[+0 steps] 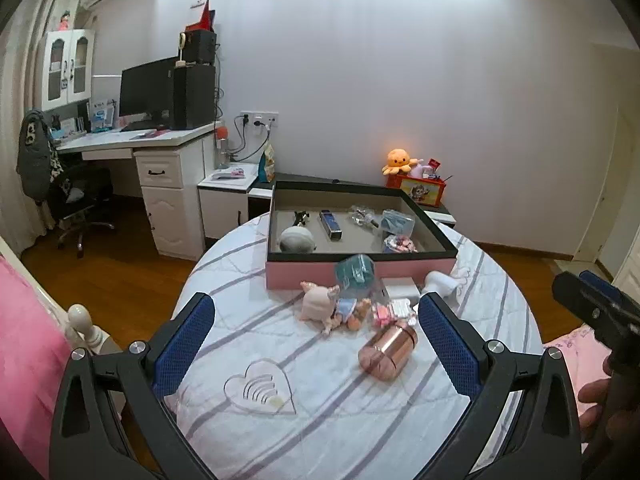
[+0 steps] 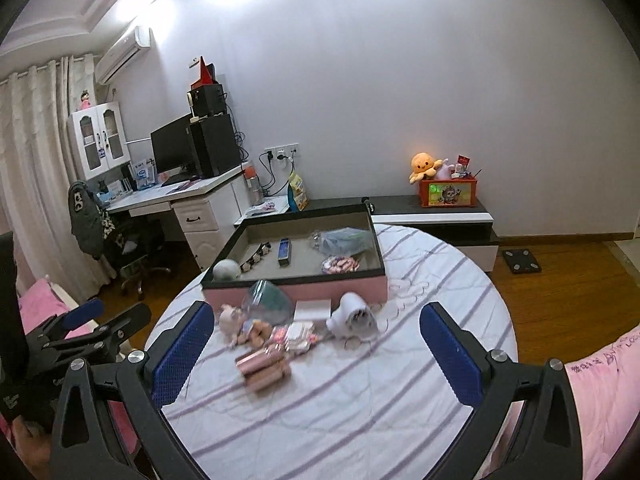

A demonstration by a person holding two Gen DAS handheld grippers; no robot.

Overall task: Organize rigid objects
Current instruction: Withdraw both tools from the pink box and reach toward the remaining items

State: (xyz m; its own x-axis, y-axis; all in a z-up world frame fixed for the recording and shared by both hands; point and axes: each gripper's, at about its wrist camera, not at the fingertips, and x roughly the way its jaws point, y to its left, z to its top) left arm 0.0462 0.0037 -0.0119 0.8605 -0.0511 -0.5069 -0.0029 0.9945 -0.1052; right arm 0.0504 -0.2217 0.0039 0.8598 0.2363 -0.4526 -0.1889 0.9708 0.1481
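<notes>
Both hand-held grippers hover above a round striped table [image 1: 320, 432], and neither has hold of anything. The left gripper [image 1: 316, 344] is spread wide, its blue-padded fingers [image 1: 184, 348] flanking the clutter from a height; the right gripper [image 2: 316, 352] is just as wide apart, with nothing between its pads. In the left wrist view, a rose-gold cylinder [image 1: 387, 353] lies on its side near the table's middle, at about 4 o'clock from a pink pig toy [image 1: 320, 302] and just below a packet of pink and white pieces [image 1: 392, 311]. A teal translucent cup [image 1: 355, 274] leans against the front wall of the pink box [image 1: 300, 276], which sits at 12 o'clock on the table. Beside the cup lies a flat white box [image 1: 402, 289], and at its 3 o'clock stands a small white fan-like gadget [image 1: 440, 283]. Inside the box rest a grey rounded object [image 1: 297, 239], a dark blue bar [image 1: 330, 225] and several plastic bags [image 1: 396, 222]. A clear heart-shaped piece [image 1: 260, 388] lies at 7 o'clock from the cylinder. The right wrist view is motion-blurred around the clutter.
</notes>
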